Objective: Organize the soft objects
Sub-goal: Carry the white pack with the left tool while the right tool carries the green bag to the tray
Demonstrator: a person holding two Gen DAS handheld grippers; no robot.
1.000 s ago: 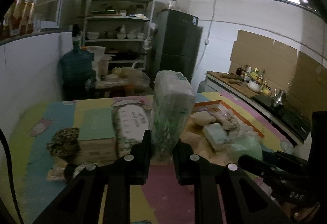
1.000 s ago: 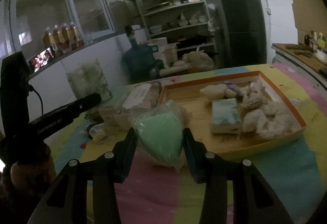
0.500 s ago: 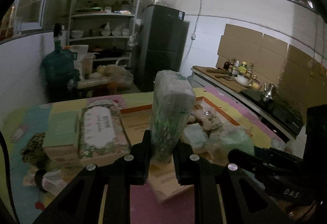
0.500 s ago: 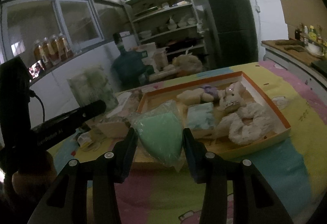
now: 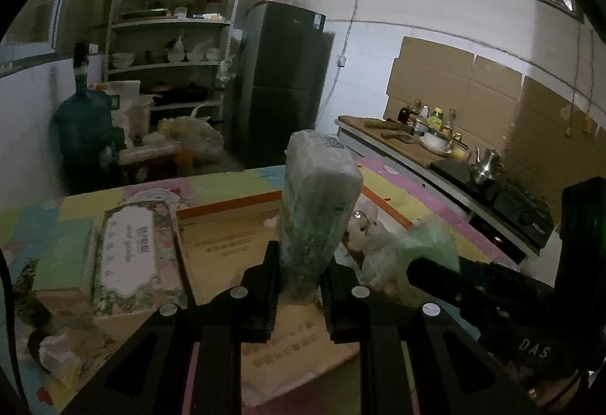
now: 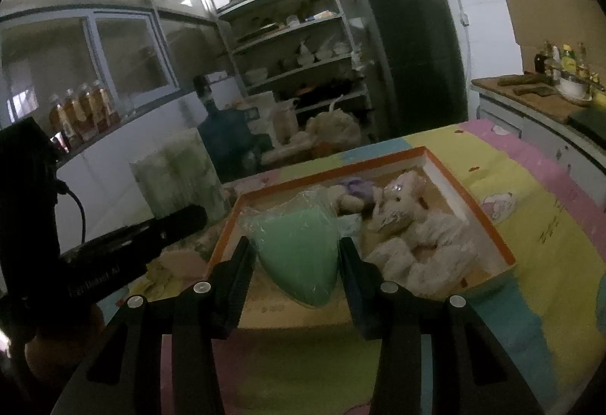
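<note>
The worktop (image 6: 530, 244), under its pastel cartoon-print cover, carried an orange-rimmed tray (image 6: 469, 203) with plush toys (image 6: 409, 222) heaped in its right half. Left of the tray, in the left wrist view, lay a floral-print tissue pack (image 5: 136, 256) and a green-topped box (image 5: 64, 263) beside it.

In my left gripper (image 5: 299, 286) I carried a tall tissue pack (image 5: 314, 206) in clear wrap, upright, the fingers (image 5: 265, 286) pinching only its bottom end, close together. In my right gripper (image 6: 295, 275) I held a mint-green soft pack (image 6: 299, 256) in crinkly film, the fingers (image 6: 352, 278) about half spread and pressing its two sides; it hung over the near left part of the tray.

My worry was the tall pack: gripped so low, it could lean or slide out through its slick wrap, I judged, if I tilted my wrist. The green pack could squash and slip as well. The two grippers ran near each other above the tray, so a careless move could knock one against the other or rake the plush toys over the rim.
</note>
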